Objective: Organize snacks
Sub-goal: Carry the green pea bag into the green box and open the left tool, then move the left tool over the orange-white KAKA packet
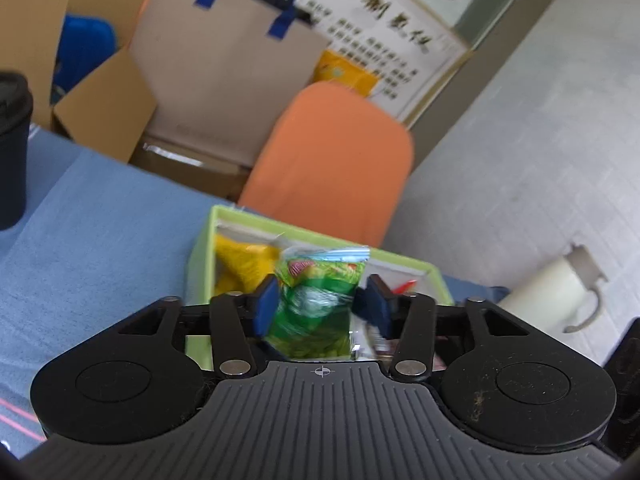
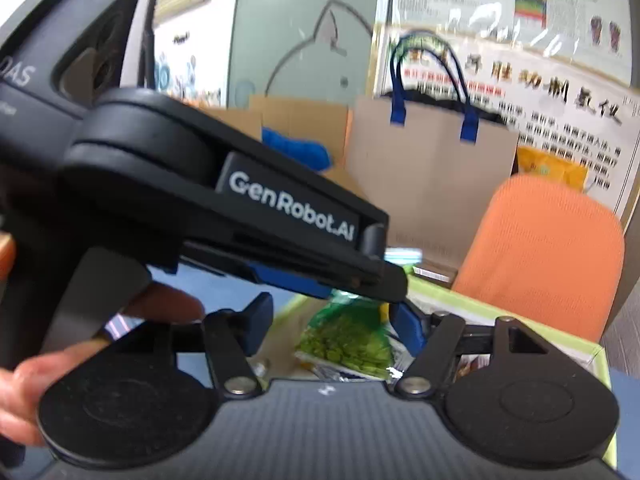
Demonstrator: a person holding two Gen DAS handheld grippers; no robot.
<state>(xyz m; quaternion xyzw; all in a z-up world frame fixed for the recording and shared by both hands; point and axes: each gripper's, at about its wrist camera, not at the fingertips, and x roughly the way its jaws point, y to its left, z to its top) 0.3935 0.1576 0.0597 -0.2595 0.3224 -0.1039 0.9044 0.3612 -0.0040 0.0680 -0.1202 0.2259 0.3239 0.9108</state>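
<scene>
The left hand-held gripper [image 1: 322, 304] hangs over a light-green box [image 1: 200, 256] that stands on the blue-covered table [image 1: 100, 220], and a green snack packet [image 1: 320, 300] sits upright between its blue pads [image 1: 266, 306]. The left pad lies against the packet's edge while the right pad stands a little off it, so I cannot tell whether the packet is pinched or merely loose between the parted jaws. Inside the box, a yellow packet [image 1: 240, 264] lies to the left of the green one, and a red-and-white wrapper [image 1: 404, 286] shows to its right. In the right wrist view, the right hand-held gripper [image 2: 332, 330] has its jaws spread with nothing pressed between them; the green snack packet [image 2: 348, 344] shows beyond and below them, over the light-green box [image 2: 520, 316]. The body of the left hand-held gripper [image 2: 280, 216] crosses that view from the left, with a person's fingers [image 2: 168, 304] on its handle. Behind the table stand an orange chair [image 1: 332, 160], a brown paper bag with blue handles [image 1: 232, 60] and open cardboard boxes [image 1: 104, 112]. A dark cup [image 1: 12, 148] stands at the table's left edge.
</scene>
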